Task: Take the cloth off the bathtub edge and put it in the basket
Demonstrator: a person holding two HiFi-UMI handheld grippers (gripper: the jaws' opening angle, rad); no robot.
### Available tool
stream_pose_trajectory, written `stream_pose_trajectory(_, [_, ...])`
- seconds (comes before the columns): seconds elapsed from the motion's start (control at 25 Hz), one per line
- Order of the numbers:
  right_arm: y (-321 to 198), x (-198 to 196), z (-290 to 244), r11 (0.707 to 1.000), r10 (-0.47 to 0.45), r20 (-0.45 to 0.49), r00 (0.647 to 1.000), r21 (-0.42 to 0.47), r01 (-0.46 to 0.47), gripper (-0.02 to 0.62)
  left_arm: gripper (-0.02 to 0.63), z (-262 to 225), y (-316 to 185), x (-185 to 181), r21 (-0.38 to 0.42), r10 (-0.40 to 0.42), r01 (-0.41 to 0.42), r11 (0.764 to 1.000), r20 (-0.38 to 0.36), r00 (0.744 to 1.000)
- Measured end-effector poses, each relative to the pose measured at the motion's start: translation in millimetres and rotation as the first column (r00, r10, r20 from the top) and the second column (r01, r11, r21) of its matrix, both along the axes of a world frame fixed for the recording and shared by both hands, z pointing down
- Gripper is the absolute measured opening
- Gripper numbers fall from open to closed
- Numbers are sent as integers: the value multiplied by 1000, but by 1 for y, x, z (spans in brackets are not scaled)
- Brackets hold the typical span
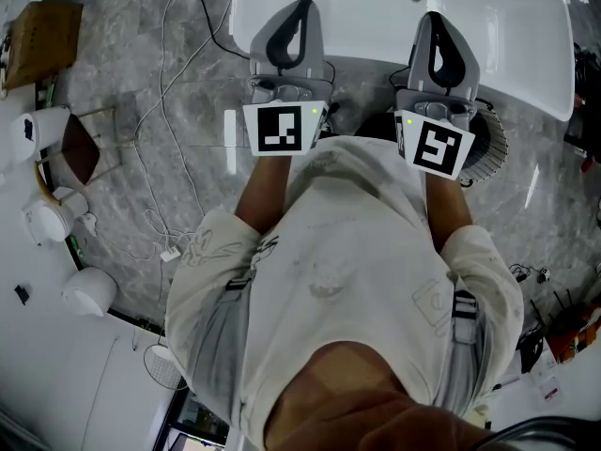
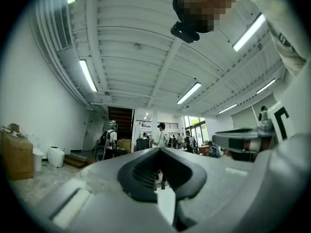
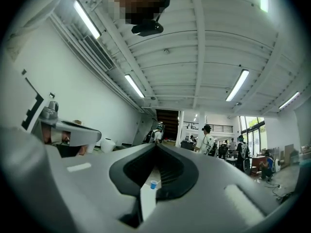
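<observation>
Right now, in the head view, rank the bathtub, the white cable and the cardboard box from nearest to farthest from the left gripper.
1. bathtub, just ahead of the left gripper
2. white cable, on the floor to its left
3. cardboard box, at the far left

The grey marble floor [image 1: 188, 111] carries a white bathtub [image 1: 376, 17], a basket [image 1: 488, 144] beside it, loose cables [image 1: 164, 64] and a cardboard box [image 1: 38, 40].
</observation>
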State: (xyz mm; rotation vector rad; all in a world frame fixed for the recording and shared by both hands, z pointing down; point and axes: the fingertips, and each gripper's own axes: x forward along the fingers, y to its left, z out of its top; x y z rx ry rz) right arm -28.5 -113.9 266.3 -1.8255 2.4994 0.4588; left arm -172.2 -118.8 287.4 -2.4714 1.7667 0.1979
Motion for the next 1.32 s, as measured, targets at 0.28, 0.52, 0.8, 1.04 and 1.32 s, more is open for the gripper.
stream_pose_trajectory(0.28, [-1, -3, 0, 1000, -21, 1, 1000, -20, 21, 2, 0, -6, -1, -2, 13, -3, 3, 1000, -5, 1000])
stream_pose_trajectory(0.52, [-3, -5, 2, 999, -25, 4, 1000, -32, 25, 2, 0, -6, -1, -2, 16, 1, -1, 1000, 1, 1000])
stream_pose_trajectory(0.8, [-2, -4, 3, 999, -21, 5, 1000, -39, 22, 2, 0, -5, 0, -1, 11, 3, -3, 1000, 5, 1000])
stream_pose_trajectory(1.04, [-2, -4, 2, 999, -21, 7, 1000, -46, 22, 2, 0, -7, 0, -1, 16, 6, -6, 1000, 19, 1000])
stream_pose_trajectory(1.32, [-3, 1, 1, 999, -18, -6, 1000, -46, 17, 2, 0, -7, 0, 4, 6, 11, -11, 1000, 11, 1000])
